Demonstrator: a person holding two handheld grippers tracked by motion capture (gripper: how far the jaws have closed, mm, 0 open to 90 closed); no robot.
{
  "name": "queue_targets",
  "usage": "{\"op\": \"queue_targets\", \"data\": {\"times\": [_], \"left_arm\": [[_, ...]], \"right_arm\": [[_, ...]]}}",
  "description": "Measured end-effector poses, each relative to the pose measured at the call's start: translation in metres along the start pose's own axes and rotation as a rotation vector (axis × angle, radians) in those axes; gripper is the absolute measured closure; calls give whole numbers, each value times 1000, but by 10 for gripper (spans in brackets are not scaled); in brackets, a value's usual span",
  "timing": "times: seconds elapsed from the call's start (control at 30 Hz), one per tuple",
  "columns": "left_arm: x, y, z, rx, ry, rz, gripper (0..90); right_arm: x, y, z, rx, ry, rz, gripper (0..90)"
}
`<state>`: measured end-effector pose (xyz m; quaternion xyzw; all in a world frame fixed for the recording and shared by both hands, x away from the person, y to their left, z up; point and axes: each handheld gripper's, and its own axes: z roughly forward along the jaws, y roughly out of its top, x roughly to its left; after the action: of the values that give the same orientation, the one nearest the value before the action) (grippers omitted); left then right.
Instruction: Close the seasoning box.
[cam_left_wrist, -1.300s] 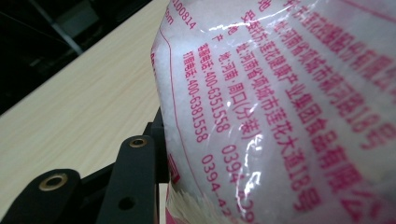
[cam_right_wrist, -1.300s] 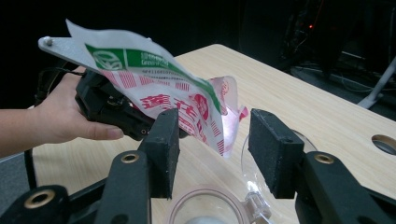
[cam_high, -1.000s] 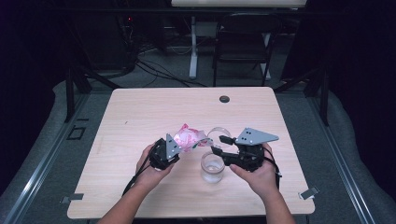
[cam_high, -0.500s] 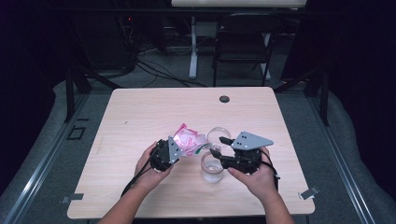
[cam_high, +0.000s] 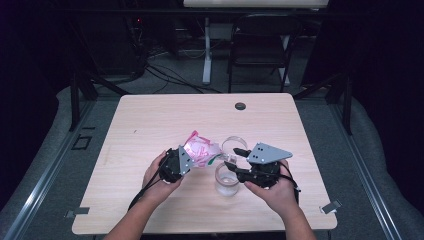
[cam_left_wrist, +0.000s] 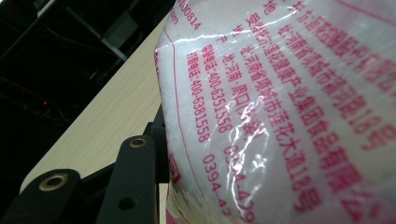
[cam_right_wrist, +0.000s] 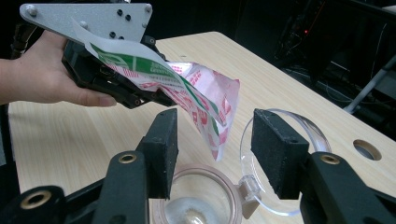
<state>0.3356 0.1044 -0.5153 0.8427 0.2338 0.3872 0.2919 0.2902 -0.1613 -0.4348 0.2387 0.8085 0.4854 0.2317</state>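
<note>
My left gripper (cam_high: 186, 160) is shut on a pink-and-white printed plastic bag (cam_high: 201, 150) of white grains, held tilted with its lower corner over a clear glass jar (cam_high: 227, 184). In the left gripper view the bag (cam_left_wrist: 280, 116) bulges past the one visible jaw. The jar's hinged lid (cam_high: 234, 144) stands open. My right gripper (cam_high: 232, 158) hovers just above the jar; its jaws have just been closing a little but stand open. In the right gripper view (cam_right_wrist: 217, 140) the bag's corner (cam_right_wrist: 219, 135) hangs between the pads (cam_right_wrist: 163, 144) without touching them. A few white grains lie in the jar (cam_right_wrist: 196, 205).
The light wooden table (cam_high: 150, 125) has a round cable hole (cam_high: 240, 106) near its far edge. A dark chair (cam_high: 262, 45) and cables stand on the floor beyond the table. Both hands rest near the table's front edge.
The right gripper's grey plate sits slightly lower and closer to the jar than a second ago. The left gripper and the bag have stayed put.
</note>
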Motion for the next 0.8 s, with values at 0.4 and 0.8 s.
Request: {"op": "queue_targets", "data": {"times": [0.4, 0.8], "left_arm": [[-10, 5, 0, -9, -26, 58, 604], [-15, 7, -1, -11, -27, 97, 604]], "right_arm": [[17, 9, 5, 15, 8, -119, 504], [27, 9, 12, 35, 56, -194, 542]]}}
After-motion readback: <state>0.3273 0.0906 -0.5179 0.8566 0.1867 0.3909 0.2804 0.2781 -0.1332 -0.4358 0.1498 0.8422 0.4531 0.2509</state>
